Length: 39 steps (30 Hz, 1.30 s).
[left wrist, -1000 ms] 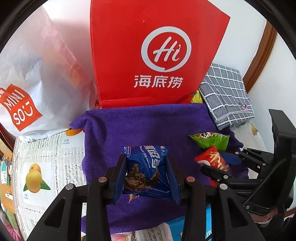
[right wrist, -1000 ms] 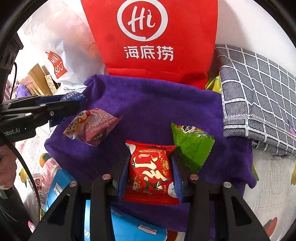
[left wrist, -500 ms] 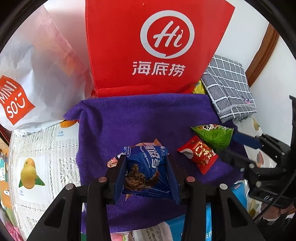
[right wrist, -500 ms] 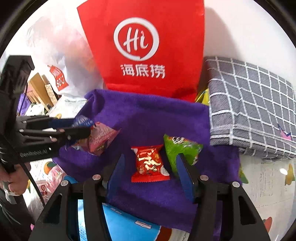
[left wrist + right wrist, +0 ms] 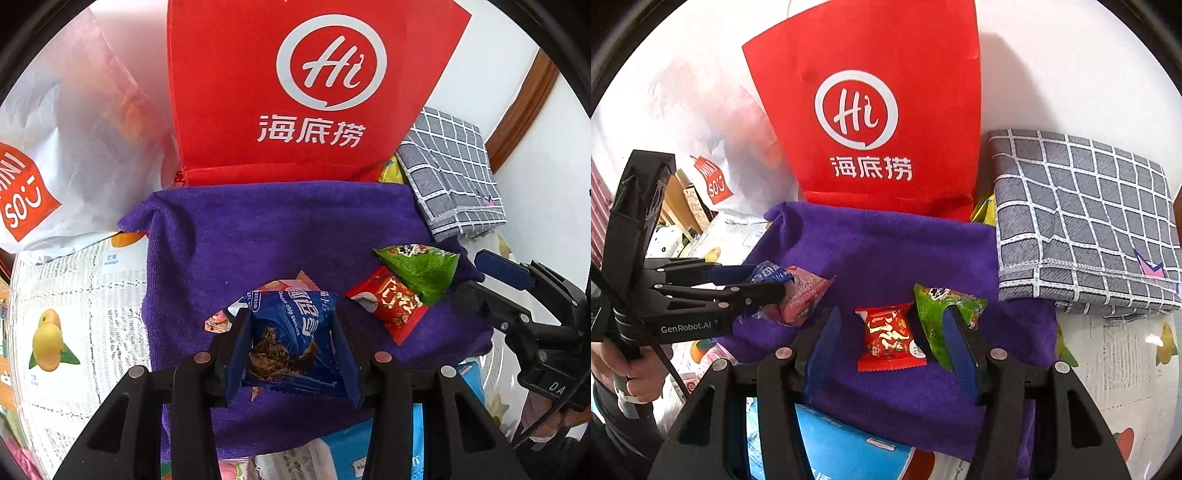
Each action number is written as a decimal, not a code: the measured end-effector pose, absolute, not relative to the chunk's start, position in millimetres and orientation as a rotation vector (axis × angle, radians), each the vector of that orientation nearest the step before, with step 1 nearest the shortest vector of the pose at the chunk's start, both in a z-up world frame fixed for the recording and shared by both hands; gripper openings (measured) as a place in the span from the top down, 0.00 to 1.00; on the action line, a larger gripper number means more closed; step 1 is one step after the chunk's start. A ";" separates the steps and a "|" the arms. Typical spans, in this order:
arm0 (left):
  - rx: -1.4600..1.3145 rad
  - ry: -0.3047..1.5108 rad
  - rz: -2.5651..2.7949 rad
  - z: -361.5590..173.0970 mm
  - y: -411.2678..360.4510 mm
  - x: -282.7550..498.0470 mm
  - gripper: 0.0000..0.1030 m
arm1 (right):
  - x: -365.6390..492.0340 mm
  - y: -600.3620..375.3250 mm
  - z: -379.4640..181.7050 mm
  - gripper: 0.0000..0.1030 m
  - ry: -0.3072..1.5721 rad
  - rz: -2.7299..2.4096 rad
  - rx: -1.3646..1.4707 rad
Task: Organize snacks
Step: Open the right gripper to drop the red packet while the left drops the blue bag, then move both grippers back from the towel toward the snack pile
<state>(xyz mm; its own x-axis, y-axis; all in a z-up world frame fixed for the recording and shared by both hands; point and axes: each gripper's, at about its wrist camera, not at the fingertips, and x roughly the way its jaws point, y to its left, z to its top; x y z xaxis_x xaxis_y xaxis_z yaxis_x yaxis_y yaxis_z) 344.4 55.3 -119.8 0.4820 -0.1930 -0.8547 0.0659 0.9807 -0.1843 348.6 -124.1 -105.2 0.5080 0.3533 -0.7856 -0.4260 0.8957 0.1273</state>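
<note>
Progress partial: 2 packets, red foil snack packet (image 5: 891, 338) and green foil snack packet (image 5: 945, 314), lie at frame centre on purple towel (image 5: 886, 254) between right gripper's (image 5: 892, 350) parted jaws; left gripper (image 5: 293, 354), jaws opening, grips blue cookie packet (image 5: 291, 339) over pink packet (image 5: 805, 295).

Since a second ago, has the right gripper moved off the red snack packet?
Yes. The right gripper let go and drew back; the red snack packet lies free on the purple towel.
</note>
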 end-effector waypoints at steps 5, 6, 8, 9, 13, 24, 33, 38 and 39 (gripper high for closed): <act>-0.141 1.073 -0.186 -117.6 53.2 343.1 0.53 | 344.5 -128.7 -98.8 0.44 0.911 0.446 -0.062; -0.149 1.077 -0.190 -117.1 53.3 343.2 0.52 | 343.4 -130.5 -98.1 0.44 0.911 0.440 -0.053; -0.162 1.080 -0.209 -115.2 52.6 342.3 0.48 | 341.4 -133.5 -98.3 0.44 0.916 0.429 -0.035; -0.162 1.080 -0.218 -113.7 51.1 341.2 0.46 | 340.1 -135.2 -98.9 0.44 0.923 0.421 -0.028; -0.142 1.054 -0.240 -101.8 42.6 334.1 0.39 | 333.0 -139.8 -100.7 0.44 0.945 0.393 -0.031; -0.113 0.981 -0.289 -62.8 33.7 310.1 0.31 | 293.2 -154.3 -73.7 0.44 0.925 0.294 0.009; -0.058 0.886 -0.342 -19.9 19.9 269.9 0.26 | 241.6 -163.2 -50.8 0.44 0.896 0.231 0.047; -0.035 0.880 -0.364 -15.8 15.8 241.8 0.26 | 211.8 -158.3 -45.1 0.44 0.880 0.221 0.040; -0.034 0.881 -0.361 -15.9 17.2 236.7 0.26 | 205.9 -156.2 -45.2 0.44 0.878 0.219 0.037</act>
